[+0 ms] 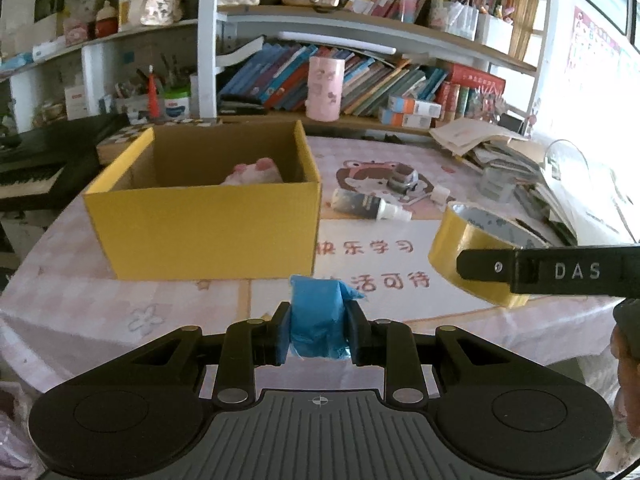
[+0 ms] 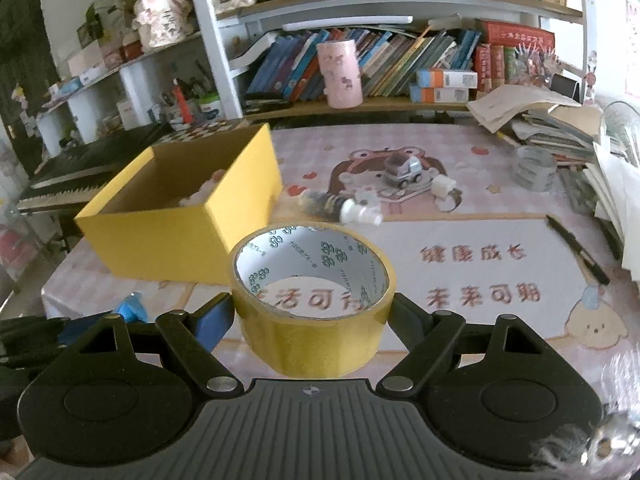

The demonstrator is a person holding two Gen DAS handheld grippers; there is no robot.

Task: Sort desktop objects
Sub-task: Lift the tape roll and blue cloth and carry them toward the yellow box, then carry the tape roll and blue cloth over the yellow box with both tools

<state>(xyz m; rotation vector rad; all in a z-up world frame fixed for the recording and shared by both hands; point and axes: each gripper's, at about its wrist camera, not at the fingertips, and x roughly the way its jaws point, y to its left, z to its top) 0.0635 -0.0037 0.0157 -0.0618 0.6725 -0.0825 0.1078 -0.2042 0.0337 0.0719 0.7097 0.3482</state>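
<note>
Left wrist view: the table [image 1: 120, 300] carries a pink checked cover with a cartoon bear and red characters; behind it stands a white bookshelf [image 1: 208, 40] full of leaning books, with a pink cylinder [image 1: 325, 89] on its lower board, and a dark keyboard [image 1: 28, 182] lies at the left; the left tongs [image 1: 318, 334] are pressed together on a crumpled blue wrapper [image 1: 318, 318], which sits low in the middle, in front of the yellow box [image 1: 204, 228]; the box is open, with something pink and white [image 1: 256, 174] inside; to the right of the box a small spray bottle [image 1: 370, 204] lies on its side, near a toy car [image 1: 404, 180]; at the right edge the right tongs [image 1: 484, 270] hold the roll of yellow tape [image 1: 468, 240], above the cover.

Right wrist view: the same cover and shelf appear; a heap of papers and books [image 2: 540, 120] fills the right side; the right tongs [image 2: 314, 316] are spread wide and pinch the tape roll at both sides, its opening turned upward; the yellow box stands just behind and left of the roll; the spray bottle, the toy car and a small white cap [image 2: 443, 186] lie further behind; a black pen [image 2: 578, 250] lies at the right; a clear tape roll [image 2: 534, 168] sits near the papers; the blue wrapper shows at the lower left.
</note>
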